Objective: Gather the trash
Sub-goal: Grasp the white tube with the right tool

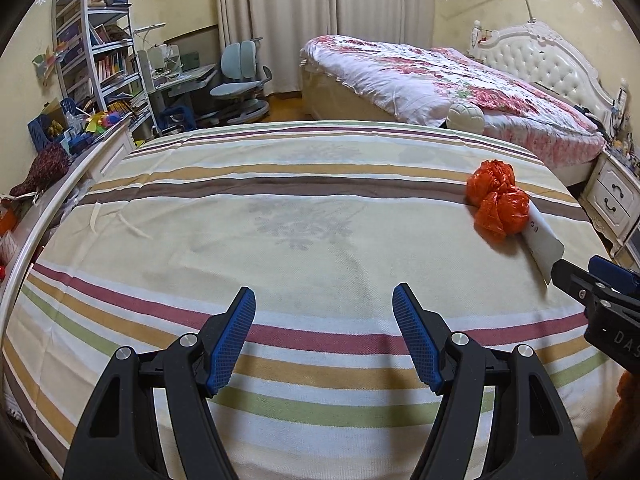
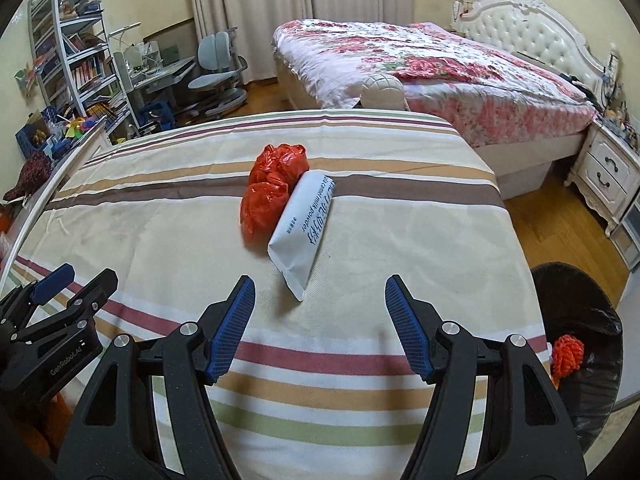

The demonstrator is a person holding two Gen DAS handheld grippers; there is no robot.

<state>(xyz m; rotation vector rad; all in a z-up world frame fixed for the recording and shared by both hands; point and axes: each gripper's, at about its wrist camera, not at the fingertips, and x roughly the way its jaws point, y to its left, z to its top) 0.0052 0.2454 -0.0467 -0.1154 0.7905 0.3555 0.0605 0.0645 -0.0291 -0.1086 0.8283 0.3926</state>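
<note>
A crumpled orange plastic bag and a white milk-powder pouch lie side by side on the striped bed cover. My right gripper is open and empty, hovering just short of the pouch's near corner. My left gripper is open and empty over the bare cover, well left of the bag and pouch. The right gripper's tip shows at the right edge of the left wrist view; the left gripper shows at the left edge of the right wrist view.
A bin lined with a black bag stands on the floor right of the bed, holding an orange net ball. A floral bed, a white nightstand, a desk chair and shelves stand beyond.
</note>
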